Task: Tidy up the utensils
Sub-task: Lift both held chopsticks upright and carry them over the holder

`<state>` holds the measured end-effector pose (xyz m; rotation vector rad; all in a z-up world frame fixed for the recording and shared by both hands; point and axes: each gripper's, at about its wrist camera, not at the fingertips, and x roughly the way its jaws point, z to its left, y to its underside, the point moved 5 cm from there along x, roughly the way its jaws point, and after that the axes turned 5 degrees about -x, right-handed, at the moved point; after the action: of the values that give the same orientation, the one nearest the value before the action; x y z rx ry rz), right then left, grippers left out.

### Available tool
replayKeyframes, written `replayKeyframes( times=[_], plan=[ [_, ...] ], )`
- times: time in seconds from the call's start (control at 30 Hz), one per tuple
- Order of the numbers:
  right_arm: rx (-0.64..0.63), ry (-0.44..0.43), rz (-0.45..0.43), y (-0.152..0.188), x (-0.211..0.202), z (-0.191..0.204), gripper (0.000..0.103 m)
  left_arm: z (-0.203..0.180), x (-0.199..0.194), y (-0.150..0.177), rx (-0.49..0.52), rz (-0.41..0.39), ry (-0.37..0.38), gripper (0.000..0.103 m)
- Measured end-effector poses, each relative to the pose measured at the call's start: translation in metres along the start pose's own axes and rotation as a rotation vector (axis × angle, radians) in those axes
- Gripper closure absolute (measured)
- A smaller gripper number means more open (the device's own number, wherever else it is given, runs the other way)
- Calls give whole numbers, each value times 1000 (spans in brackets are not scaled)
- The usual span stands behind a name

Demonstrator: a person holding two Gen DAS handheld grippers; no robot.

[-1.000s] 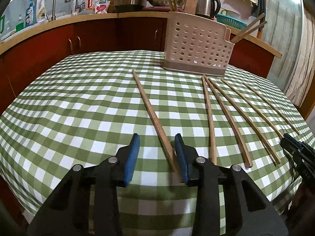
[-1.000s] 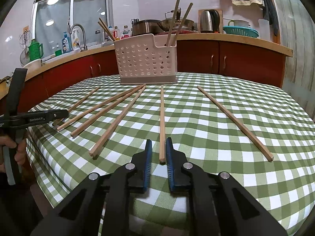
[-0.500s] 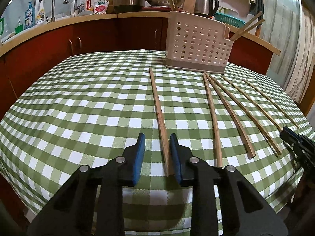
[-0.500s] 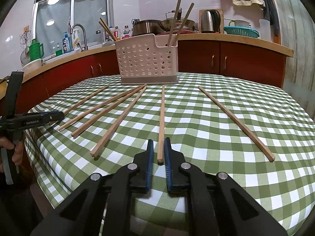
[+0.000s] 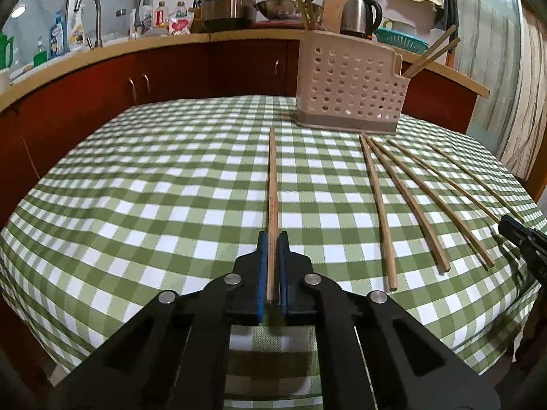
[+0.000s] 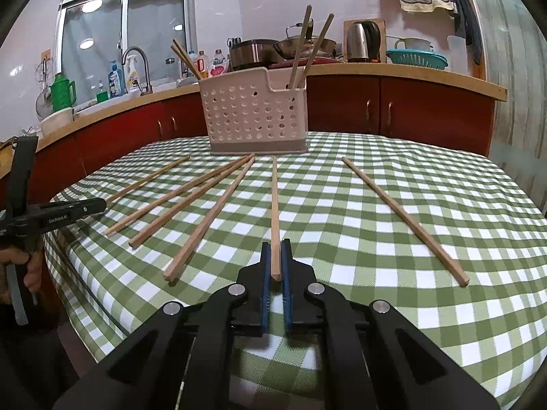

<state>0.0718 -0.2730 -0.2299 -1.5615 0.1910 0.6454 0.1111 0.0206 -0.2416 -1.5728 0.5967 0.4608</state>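
Two chopsticks are now pinched at once, one in each pair of tongs. The left tongs (image 5: 272,239), which stood apart around the near end of the lone chopstick (image 5: 272,184) a second ago, have just been closing and now press their blue pads on it; that stick has also swung from a slant to point straight away toward the perforated utensil holder (image 5: 348,78). The right tongs (image 6: 276,247) have just been closing too, from an already narrow gap, and now clamp the near end of the middle chopstick (image 6: 274,201).

Both sticks lie flat on the checked cloth of the counter (image 5: 136,184), their far ends toward the holder at the far edge, where a few chopsticks already stand upright. Other loose chopsticks lie fanned out between the two held ones, and one more (image 6: 403,218) toward the right edge.

With both grips apparently secure, lifting and dropping each stick into the holder looks like the next step.
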Motion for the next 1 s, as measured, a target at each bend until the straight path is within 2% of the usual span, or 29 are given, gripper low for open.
replayKeyframes(
  times=[0.23,0.5,0.77,1.0],
  plan=[
    [1,11,-50,-19,-14,-2,97,-4,-21,-14,35,-87,-27,96],
    [-2,23,-134,-51,-39,-1,97,-3,-47,-38,28,-175,-37,96],
    [0,33,-207,-83,-62,2,97,-3,-73,-62,19,-231,-44,96],
    [21,32,-237,-104,-78,1,97,-11,-94,-83,28,-244,-12,96]
  ],
)
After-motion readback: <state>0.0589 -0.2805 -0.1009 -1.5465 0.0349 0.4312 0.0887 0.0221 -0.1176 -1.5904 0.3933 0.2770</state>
